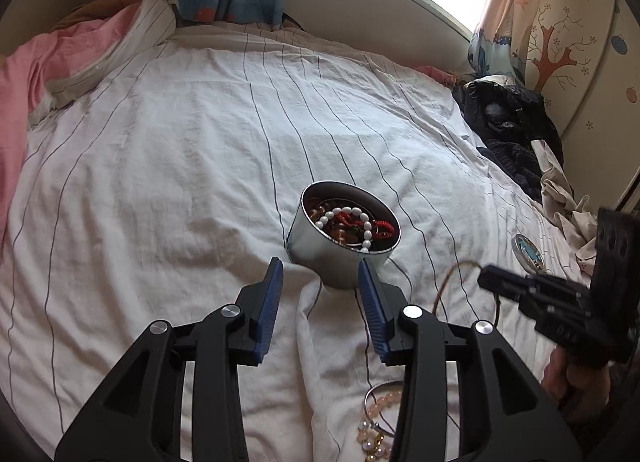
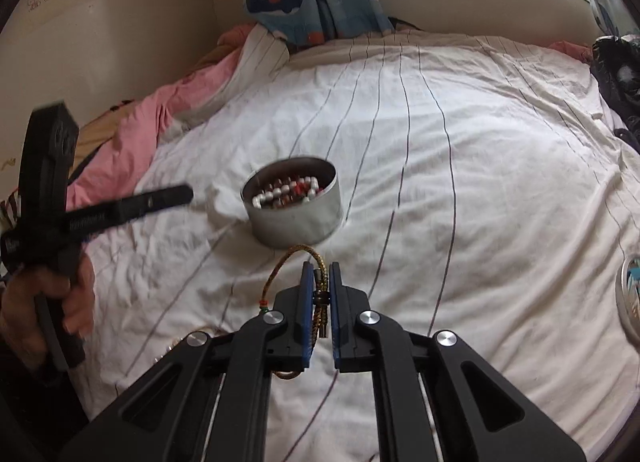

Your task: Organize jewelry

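A round metal tin (image 1: 340, 258) stands on the striped bedsheet, holding white, red and brown bead bracelets (image 1: 352, 222). My left gripper (image 1: 320, 274) is open and empty just in front of the tin. My right gripper (image 2: 321, 268) is shut on a brown-gold braided cord bracelet (image 2: 320, 298), held just short of the tin (image 2: 296, 218). In the left wrist view the right gripper (image 1: 486, 276) is at the right with the cord (image 1: 452, 278) looping from it. Pink bead and pearl jewelry (image 1: 376, 422) lies on the sheet under my left gripper.
The tin's lid (image 1: 529, 254) with a blue picture lies on the sheet to the right, also in the right wrist view (image 2: 630, 294). Dark clothes (image 1: 508, 130) are heaped at the bed's right edge. A pink quilt (image 1: 48, 62) lies at the left.
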`<state>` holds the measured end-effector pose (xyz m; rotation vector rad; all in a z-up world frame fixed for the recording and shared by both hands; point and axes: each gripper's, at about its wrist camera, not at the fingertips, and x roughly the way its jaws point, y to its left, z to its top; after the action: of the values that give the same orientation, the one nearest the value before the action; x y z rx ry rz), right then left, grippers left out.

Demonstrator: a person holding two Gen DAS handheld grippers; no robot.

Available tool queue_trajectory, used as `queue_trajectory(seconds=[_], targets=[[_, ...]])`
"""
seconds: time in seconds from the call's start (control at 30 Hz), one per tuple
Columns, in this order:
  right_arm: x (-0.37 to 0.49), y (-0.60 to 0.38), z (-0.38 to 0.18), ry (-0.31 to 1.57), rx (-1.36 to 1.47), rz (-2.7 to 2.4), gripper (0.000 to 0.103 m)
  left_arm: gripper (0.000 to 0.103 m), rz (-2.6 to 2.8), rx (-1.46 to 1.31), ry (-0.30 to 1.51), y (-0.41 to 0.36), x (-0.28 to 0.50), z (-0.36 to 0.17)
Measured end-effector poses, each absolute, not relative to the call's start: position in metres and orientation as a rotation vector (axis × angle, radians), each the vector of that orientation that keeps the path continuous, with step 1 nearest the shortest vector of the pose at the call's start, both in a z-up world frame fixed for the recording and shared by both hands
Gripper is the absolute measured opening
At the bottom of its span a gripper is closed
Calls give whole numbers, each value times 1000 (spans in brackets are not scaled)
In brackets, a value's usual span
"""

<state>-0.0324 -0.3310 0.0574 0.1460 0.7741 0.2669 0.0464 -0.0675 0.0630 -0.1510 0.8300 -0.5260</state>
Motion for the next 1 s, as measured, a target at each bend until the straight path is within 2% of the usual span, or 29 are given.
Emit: queue_trajectory(seconds=[0.23, 0.37, 0.47, 0.5, 0.53, 0.57, 0.73, 0.97, 1.0], targets=[[27, -310, 92, 697, 164, 289, 8, 39, -557, -148, 869, -67, 35, 50], [68, -300, 79, 724, 161, 276, 8, 40, -589, -103, 859, -68, 25, 56], [92, -291, 53, 814, 166, 292, 10, 40, -617, -85, 873, -67, 15, 53], [94, -289, 46, 842, 161, 289, 21, 40, -626, -84, 880, -67, 12, 52], [92, -289, 43, 840, 155, 277, 41, 40, -635, -82, 886, -66, 9, 50], [83, -292, 46, 816, 154, 265, 45, 40, -644, -81, 891, -66, 6, 49], [17, -305, 54, 795, 152, 306, 45, 40, -721, -82, 902, -73, -2, 48], [-42, -286, 4, 992, 122, 451, 45, 40, -708, -120, 924, -73, -6, 41], [-43, -281, -1, 1010, 107, 457, 42, 40, -709, -137, 924, -71, -6, 40]])
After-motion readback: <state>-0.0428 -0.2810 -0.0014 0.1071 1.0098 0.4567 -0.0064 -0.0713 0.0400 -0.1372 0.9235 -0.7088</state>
